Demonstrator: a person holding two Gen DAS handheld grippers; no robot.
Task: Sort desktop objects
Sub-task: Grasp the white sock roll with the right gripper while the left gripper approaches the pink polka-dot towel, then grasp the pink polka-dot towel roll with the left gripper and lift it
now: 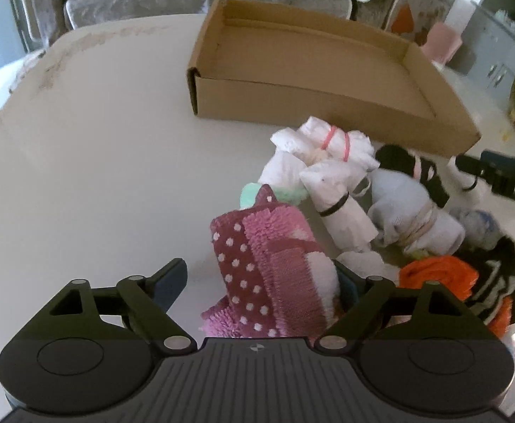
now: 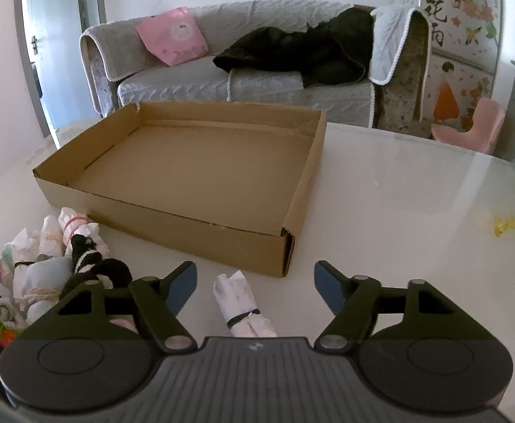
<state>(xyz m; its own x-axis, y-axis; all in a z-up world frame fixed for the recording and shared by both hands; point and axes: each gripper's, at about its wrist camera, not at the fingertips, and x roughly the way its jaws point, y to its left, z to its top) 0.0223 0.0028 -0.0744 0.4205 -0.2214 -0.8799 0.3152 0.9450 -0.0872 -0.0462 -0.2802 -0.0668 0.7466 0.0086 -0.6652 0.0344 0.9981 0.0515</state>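
Observation:
An empty open cardboard box [image 1: 328,81] stands on the white table; it also shows in the right wrist view [image 2: 201,172]. A pile of rolled socks lies in front of it. My left gripper [image 1: 261,282] is open around a pink polka-dot fluffy sock roll [image 1: 275,275], which lies between its fingers. Beside it are white rolls tied with pink bands [image 1: 328,144] and a black band [image 1: 338,208], a pale blue roll [image 1: 409,208] and an orange one [image 1: 437,275]. My right gripper [image 2: 255,282] is open, with a white roll tied with a black band [image 2: 240,306] between its fingers on the table.
The sock pile [image 2: 38,264] sits at the left in the right wrist view. A grey sofa [image 2: 243,70] with a pink bag and black clothing stands behind the table. A yellow scrap [image 2: 504,225] lies on the table at right. The right gripper's body [image 1: 501,176] shows at the right edge.

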